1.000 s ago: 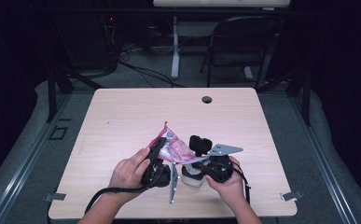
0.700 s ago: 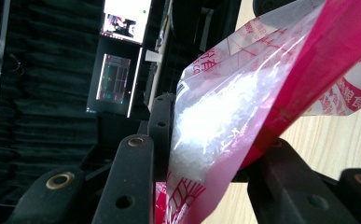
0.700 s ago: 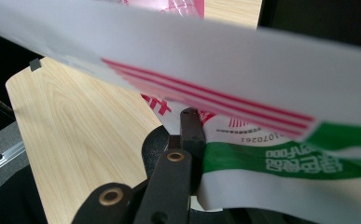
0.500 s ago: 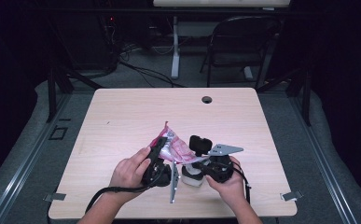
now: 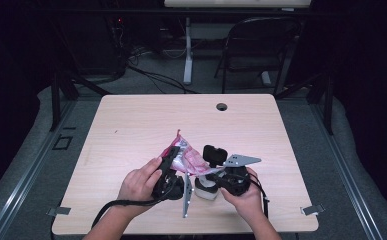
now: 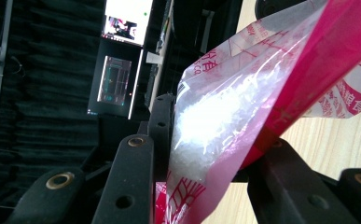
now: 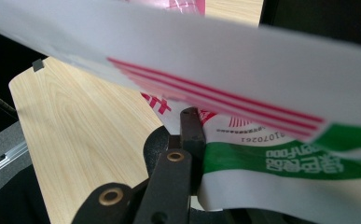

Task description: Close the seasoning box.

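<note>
While both hands rest low over the near middle of the bench, a pink and clear plastic bag is held between them, just above the wood. Left gripper is clamped on the bag's lower part; in the left gripper view the bag, with white grains inside, sits pinched between the black jaws. Right gripper is clenched on the bag's other end; the right gripper view shows its jaws tight on a white, green and red printed flap. A small white pot stands on the bench just below the bag, between the two hands. A round hole lies near the far edge, well apart.
</note>
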{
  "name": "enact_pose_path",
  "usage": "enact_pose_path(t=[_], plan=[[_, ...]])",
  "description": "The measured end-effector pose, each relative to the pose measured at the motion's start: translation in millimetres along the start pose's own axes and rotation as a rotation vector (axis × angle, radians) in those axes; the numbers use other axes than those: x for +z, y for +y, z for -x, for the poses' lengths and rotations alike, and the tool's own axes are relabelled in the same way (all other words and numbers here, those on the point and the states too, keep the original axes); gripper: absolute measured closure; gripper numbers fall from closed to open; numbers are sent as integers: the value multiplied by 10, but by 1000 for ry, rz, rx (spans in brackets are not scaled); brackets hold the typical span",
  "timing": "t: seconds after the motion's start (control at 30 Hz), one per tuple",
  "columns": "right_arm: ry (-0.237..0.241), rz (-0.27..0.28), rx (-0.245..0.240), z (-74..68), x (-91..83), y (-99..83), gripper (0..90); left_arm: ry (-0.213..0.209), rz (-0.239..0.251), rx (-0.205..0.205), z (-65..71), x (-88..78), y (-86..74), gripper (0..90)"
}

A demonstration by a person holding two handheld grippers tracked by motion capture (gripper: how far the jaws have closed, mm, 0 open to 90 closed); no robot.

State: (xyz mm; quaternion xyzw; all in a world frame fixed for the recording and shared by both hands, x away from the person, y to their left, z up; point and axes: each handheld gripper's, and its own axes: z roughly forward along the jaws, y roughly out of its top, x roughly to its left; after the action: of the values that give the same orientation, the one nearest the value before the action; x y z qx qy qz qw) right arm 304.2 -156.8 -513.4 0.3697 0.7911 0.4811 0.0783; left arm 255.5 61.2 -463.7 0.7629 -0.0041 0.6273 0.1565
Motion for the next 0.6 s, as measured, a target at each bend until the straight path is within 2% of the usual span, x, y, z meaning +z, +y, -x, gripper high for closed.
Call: enact_pose_path(t=[0.6], plan=[[9, 5, 6, -12, 13, 3, 900, 4, 7, -5, -23, -12, 1, 700]])
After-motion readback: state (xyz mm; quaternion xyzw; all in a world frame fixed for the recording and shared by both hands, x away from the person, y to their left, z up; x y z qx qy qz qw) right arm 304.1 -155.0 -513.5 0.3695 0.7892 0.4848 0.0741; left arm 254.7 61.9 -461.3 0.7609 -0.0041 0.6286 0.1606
